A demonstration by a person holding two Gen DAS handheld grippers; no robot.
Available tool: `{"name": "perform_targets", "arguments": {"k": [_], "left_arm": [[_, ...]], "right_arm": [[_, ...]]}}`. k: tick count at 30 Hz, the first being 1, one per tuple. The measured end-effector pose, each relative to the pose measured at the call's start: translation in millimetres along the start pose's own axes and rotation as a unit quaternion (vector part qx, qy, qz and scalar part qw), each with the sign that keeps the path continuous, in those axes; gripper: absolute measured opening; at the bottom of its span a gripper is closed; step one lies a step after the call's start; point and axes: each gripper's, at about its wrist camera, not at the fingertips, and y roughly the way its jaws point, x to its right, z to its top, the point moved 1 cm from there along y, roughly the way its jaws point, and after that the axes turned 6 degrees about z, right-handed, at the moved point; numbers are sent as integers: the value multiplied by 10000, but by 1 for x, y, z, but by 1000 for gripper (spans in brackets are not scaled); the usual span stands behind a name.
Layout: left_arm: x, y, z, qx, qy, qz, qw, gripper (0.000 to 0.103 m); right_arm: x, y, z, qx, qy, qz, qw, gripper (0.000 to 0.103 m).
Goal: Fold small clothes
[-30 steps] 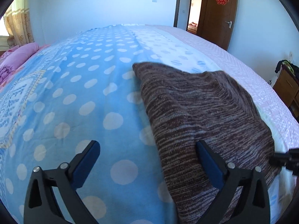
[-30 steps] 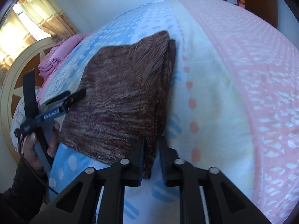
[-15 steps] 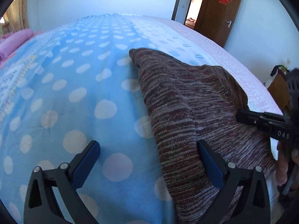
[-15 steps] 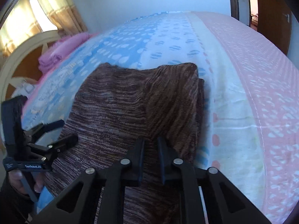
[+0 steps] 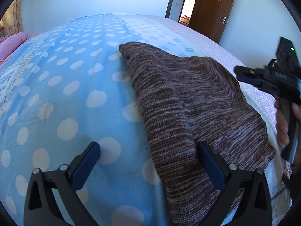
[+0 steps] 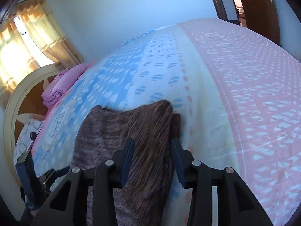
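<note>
A brown knitted garment (image 5: 188, 98) lies folded on the bed; it also shows in the right wrist view (image 6: 131, 128). My left gripper (image 5: 150, 158) is open, low over the garment's near left edge, with its right finger on the cloth and its left finger over the sheet. My right gripper (image 6: 152, 158) is open above the garment's right side, with a raised fold of cloth between its fingers. The right gripper shows in the left wrist view (image 5: 267, 79), above the garment's right edge.
The bed has a blue dotted sheet (image 5: 65, 94) with a pink band (image 6: 254, 86) on the right. A folded pink blanket (image 6: 60, 88) lies by the headboard (image 6: 15, 101). A brown door (image 5: 214, 9) stands beyond the bed.
My right gripper was shut on the garment's edge, carried it up and over, and has now opened. My left gripper stayed open and shifted slightly along the left edge.
</note>
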Motion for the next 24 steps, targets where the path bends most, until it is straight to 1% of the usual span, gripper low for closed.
{"name": "perform_targets", "arguments": {"k": [2,5,8,14,19,21,24], "left_arm": [[0,1,0,4,7,7,10000,103],[0,1,0,3,15,8,10000,103],[0,2,1,0,24,11,10000,103],[2,3,2,0,52,4,10000,103],[4,4,2,2,108,-43,9999,103],[5,3,2,20,134,-67,9999,103],[6,3,2,27,176,-111,9998,103]], "right_arm": [[6,12,3,-80,-13,-106,9999,42],[17,25,7,-215,170,6,9996,43],[29,33,8,-216,355,55,9991,47],[39,39,6,-86,493,317,9982,47],[46,45,11,-126,708,670,9952,47],[41,49,11,-201,629,860,9941,46],[37,49,9,-239,505,880,9946,45]]}}
